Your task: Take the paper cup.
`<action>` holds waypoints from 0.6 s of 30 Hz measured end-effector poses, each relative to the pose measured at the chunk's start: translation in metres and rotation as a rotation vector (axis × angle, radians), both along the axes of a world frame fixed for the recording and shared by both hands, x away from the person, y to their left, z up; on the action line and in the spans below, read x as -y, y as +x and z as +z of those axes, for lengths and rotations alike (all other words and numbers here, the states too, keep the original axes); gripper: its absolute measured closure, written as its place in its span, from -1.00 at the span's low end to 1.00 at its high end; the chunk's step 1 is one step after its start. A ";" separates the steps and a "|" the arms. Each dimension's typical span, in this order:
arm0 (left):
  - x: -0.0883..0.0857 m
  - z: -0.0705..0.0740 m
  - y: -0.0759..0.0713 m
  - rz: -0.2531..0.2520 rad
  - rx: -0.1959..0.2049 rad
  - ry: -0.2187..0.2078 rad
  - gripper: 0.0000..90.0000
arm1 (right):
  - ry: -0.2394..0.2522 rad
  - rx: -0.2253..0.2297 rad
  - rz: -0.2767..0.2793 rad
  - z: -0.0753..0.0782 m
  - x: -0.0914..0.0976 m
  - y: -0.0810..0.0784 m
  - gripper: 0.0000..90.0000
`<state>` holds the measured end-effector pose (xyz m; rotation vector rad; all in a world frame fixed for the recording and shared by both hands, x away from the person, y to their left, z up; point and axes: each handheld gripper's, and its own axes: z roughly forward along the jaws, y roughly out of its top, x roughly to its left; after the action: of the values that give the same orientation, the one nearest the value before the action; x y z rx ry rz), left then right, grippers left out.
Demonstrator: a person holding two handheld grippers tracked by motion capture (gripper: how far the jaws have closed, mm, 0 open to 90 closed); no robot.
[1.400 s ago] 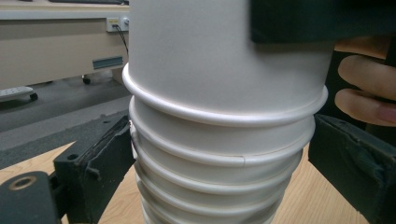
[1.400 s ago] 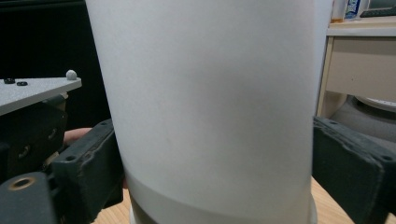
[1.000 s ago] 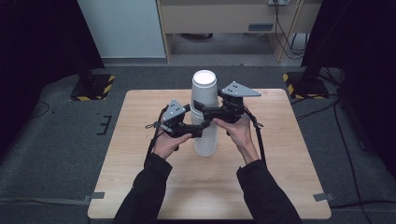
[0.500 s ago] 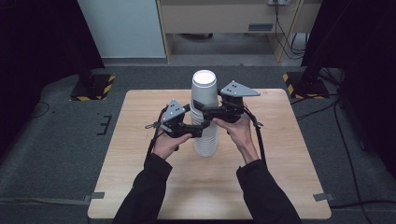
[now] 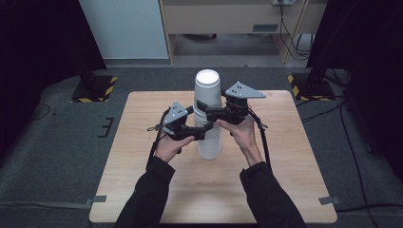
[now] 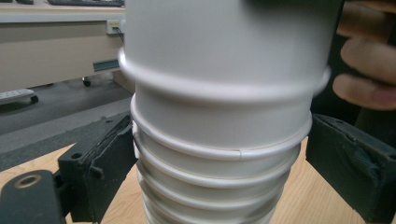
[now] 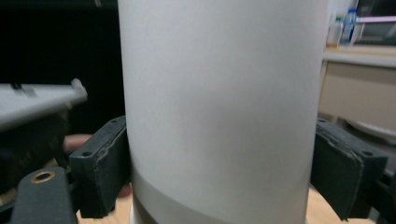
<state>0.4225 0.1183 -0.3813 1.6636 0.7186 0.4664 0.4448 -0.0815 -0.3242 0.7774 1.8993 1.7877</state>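
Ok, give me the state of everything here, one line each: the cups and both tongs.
Cup stack: upside down, nested, upright on the table.
Top cup: inverted, sitting on the stack.
Left tongs: shut on the stack's rims.
Right tongs: shut on the top cup.

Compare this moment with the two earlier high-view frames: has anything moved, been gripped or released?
Nothing visibly changed. The left gripper sits low on the stack of white cups, the right gripper higher up around the top cup, and the stack stands upright on the wooden table, as before.
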 end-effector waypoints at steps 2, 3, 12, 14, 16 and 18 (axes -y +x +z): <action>0.000 0.000 0.000 0.000 0.001 -0.002 -0.83 | 0.022 0.002 0.003 0.006 0.002 -0.001 -0.66; 0.000 0.000 0.000 0.001 0.002 -0.002 -0.82 | 0.017 0.004 0.002 0.008 0.002 -0.001 -0.66; -0.001 0.002 -0.002 0.004 0.003 -0.004 -0.80 | 0.043 0.014 -0.005 0.014 0.001 -0.002 -0.67; -0.001 0.002 -0.002 0.006 0.005 -0.005 -0.79 | 0.060 0.020 -0.008 0.019 0.001 -0.002 -0.67; -0.001 0.002 -0.002 0.008 0.006 -0.006 -0.79 | 0.075 0.026 -0.014 0.023 0.002 -0.002 -0.67; -0.001 0.002 -0.002 0.009 0.006 -0.006 -0.79 | 0.081 0.029 -0.019 0.025 0.003 -0.003 -0.67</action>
<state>0.4200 0.1192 -0.3790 1.6534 0.7227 0.4749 0.4423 -0.0840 -0.2989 0.7899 1.8048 1.8640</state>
